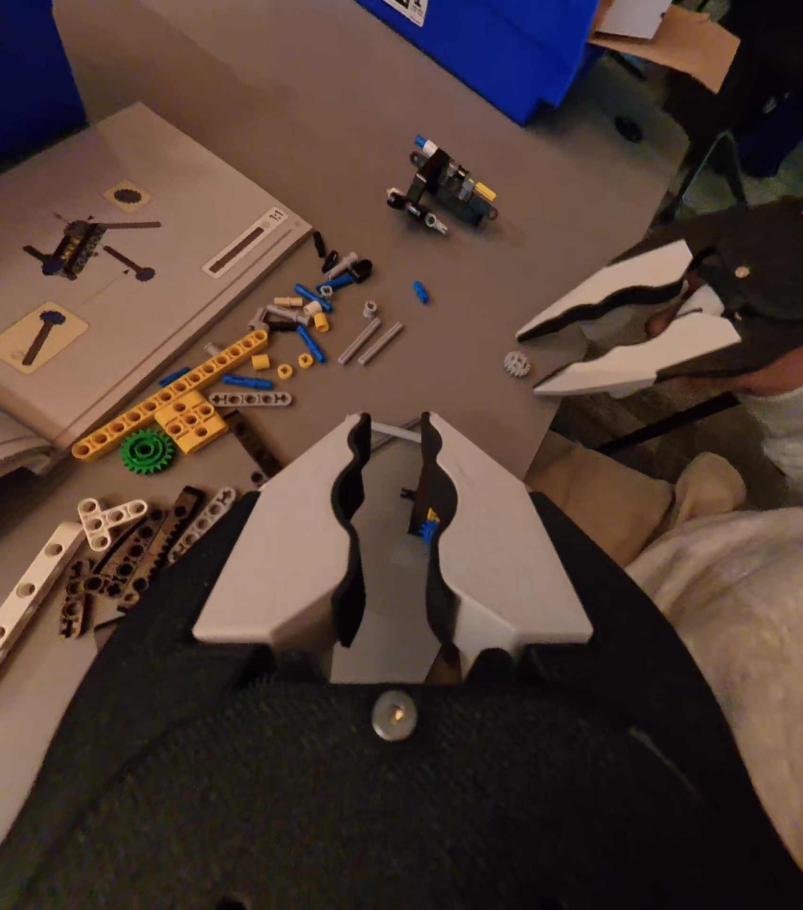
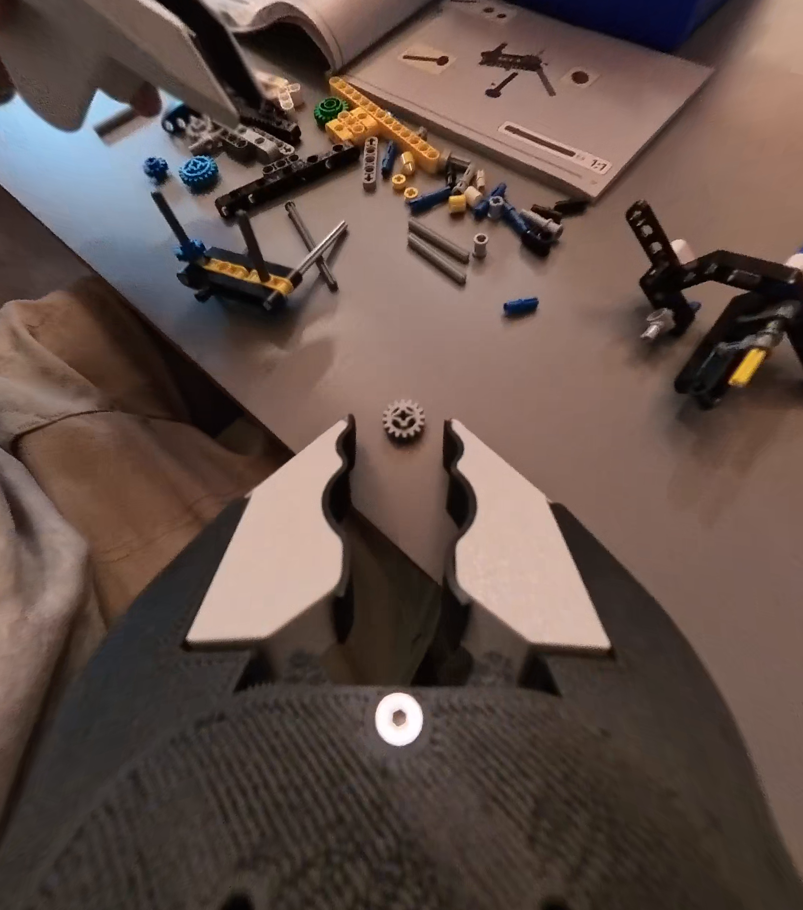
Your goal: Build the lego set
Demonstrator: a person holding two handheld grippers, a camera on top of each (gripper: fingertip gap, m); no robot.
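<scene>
My right gripper (image 2: 399, 426) is open and low over the grey table (image 2: 537, 468). A small grey gear (image 2: 403, 422) lies flat on the table between its fingertips, not gripped. The left wrist view shows the same gripper (image 1: 528, 364) beside the gear (image 1: 516, 364). My left gripper (image 1: 395, 423) is open, empty and raised above a small black, yellow and blue assembly with upright axles (image 2: 237, 276), which shows between its fingers (image 1: 426, 514). A larger black assembly (image 2: 759, 320) stands to the right, also visible in the left wrist view (image 1: 444, 189).
An open instruction book (image 1: 119, 256) lies at the back. Beside it are loose parts: a long yellow beam (image 1: 173, 394), a green gear (image 1: 147, 450), blue pins, grey axles (image 1: 370, 342), black and white beams. Two blue gears (image 2: 197, 170) lie near the table edge. A blue bin (image 1: 488, 49) stands behind. One gripper's finger ends stand about 12 cm off the other's.
</scene>
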